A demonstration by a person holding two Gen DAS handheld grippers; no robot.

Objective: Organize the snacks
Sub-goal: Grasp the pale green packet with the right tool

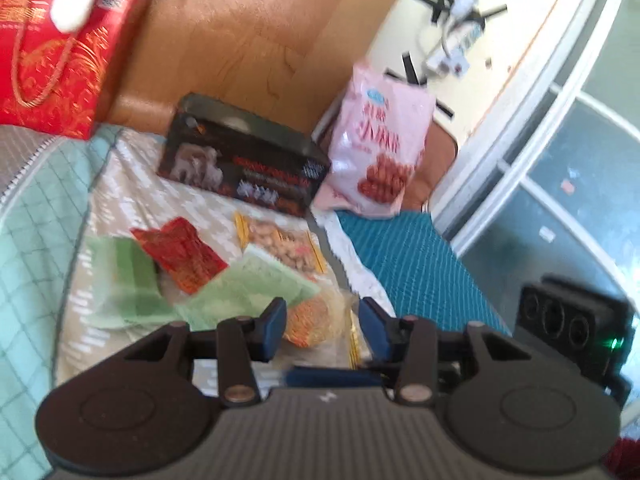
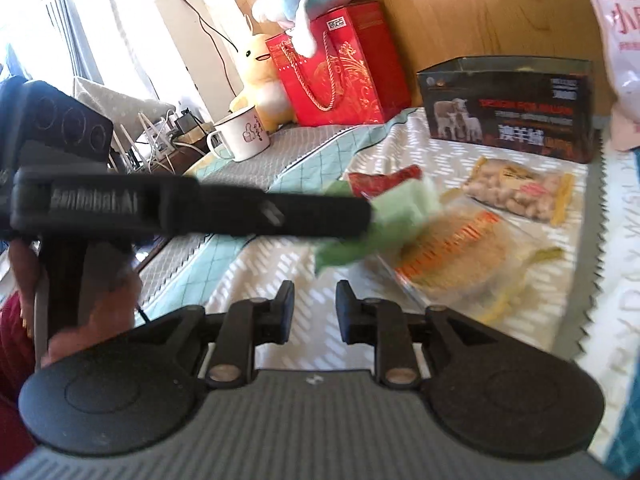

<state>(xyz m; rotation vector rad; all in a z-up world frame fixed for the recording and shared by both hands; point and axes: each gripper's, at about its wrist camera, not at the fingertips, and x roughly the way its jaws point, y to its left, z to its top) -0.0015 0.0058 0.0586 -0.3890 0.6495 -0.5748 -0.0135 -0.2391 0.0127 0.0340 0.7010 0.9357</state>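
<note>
Snacks lie on a patterned cloth on a bed: a clear pack with orange stripes (image 1: 312, 320) (image 2: 452, 252), a pack of peanuts (image 1: 280, 244) (image 2: 520, 192), a red packet (image 1: 180, 252) (image 2: 384, 178) and green packets (image 1: 248, 292) (image 2: 400, 204). Behind them stand a black box with sheep pictures (image 1: 244, 156) (image 2: 508, 104) and a pink bag (image 1: 380, 140) (image 2: 624, 40). My left gripper (image 1: 324, 328) (image 2: 366, 218) hovers open over the striped pack, its left pad over a green packet's edge. My right gripper (image 2: 316, 308) is open above bare cloth, nothing between its fingers.
A red gift bag (image 1: 52, 64) (image 2: 340, 68) leans on the wooden headboard (image 1: 248, 20). A white mug (image 2: 240, 136) and a yellow plush toy (image 2: 260, 76) stand at the left bedside. A teal cloth (image 1: 404, 264) and a glass door (image 1: 580, 160) are right.
</note>
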